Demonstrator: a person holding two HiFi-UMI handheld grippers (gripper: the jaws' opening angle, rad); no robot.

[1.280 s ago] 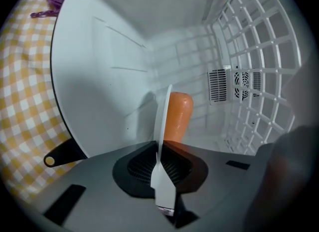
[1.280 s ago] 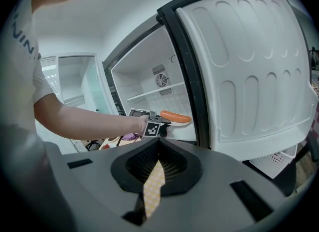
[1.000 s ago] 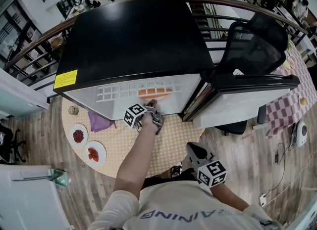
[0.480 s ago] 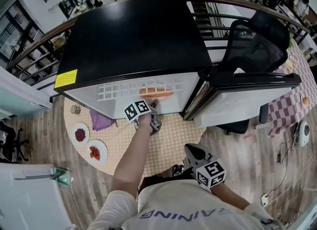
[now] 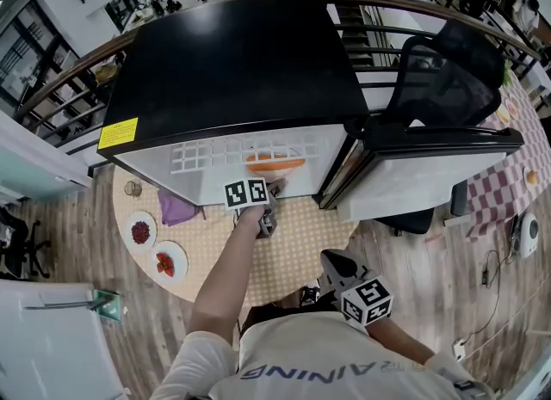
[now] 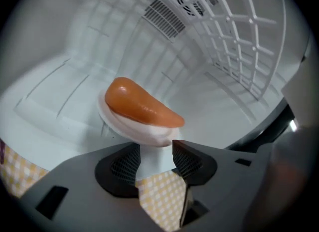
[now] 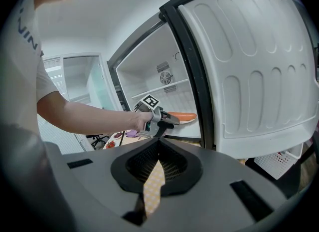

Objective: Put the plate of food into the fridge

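A white plate (image 6: 124, 124) carrying a long orange piece of food (image 6: 142, 107) rests on the floor of the open fridge (image 5: 241, 63). My left gripper (image 6: 156, 148) is at the plate's near rim. Its jaws are opening and the pads stand apart, not pressing on the plate. From the head view the plate (image 5: 274, 166) lies just inside the fridge's front edge, with the left gripper (image 5: 274, 193) right before it. The right gripper (image 5: 331, 262) hangs low near the person's body, shut and empty; its own view shows its tips (image 7: 158, 143) meeting.
The fridge door (image 5: 430, 175) stands open to the right. A wire shelf (image 6: 239, 51) hangs above the plate. On the round checked table (image 5: 293, 243) at the left are two plates of red fruit (image 5: 138, 233) and a purple cloth (image 5: 175, 209). A black office chair (image 5: 448, 71) stands behind the door.
The plate has gone deeper onto the fridge floor. The left gripper shifted a little right, opened its jaws and let go of the plate. The right gripper stayed put.
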